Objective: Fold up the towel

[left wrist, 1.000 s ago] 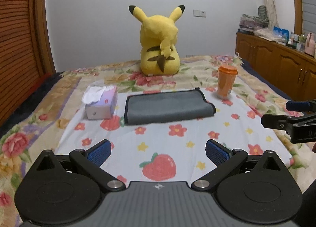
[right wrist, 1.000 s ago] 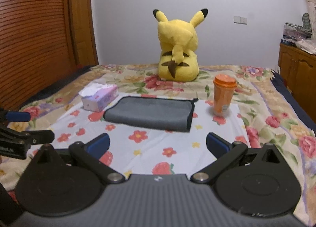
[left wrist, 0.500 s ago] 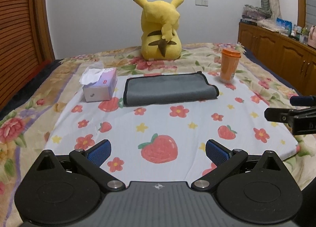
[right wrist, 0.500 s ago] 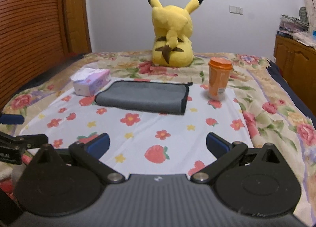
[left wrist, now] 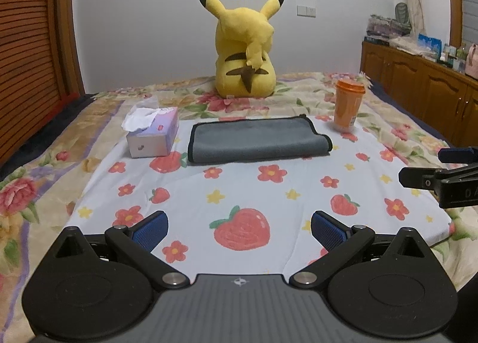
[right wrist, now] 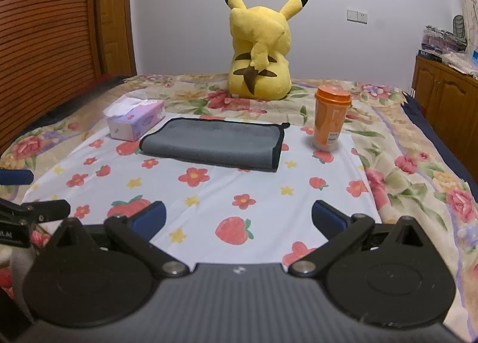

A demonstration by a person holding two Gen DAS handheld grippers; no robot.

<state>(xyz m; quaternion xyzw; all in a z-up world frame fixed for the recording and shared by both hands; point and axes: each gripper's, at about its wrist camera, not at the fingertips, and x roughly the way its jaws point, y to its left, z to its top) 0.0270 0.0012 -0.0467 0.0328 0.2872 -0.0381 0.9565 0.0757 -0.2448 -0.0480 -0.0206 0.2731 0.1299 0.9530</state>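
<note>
Left claw point(left wrist: 239, 228): jaws spread wide, nothing held, nothing touched; blue pads point(left wrist: 151, 229) are seen over the strawberry-print sheet point(left wrist: 269, 190). Right claw point(right wrist: 237, 216): same state, wide apart and empty, hovering above the sheet's near edge.

Each claw is caught at the edge of the other's view: the right claw at the right border of the left wrist view, with partial lettering "DA" legible on its body; the left claw at the left border of the right wrist view, with a partial "LAI" visible. No other writing can be read. A white label on the orange cup point(right wrist: 330, 117) is seen only in the right wrist view, print too small to read. A small red mark on the tissue box point(left wrist: 152, 136) is likewise illegible.

The grey towel point(left wrist: 258, 139), black-trimmed, is found lying flat and already doubled over on the sheet, well beyond both claws, between tissue box on its left and orange cup on its right. A yellow Pikachu plush point(left wrist: 245, 50) is set behind it on the floral bedspread point(left wrist: 38, 181), back turned.

The wooden cabinet point(left wrist: 424, 95) with its clutter is shown more fully in the left wrist view; more of the slatted wood panel point(right wrist: 44, 38) is shown in the right wrist view.
</note>
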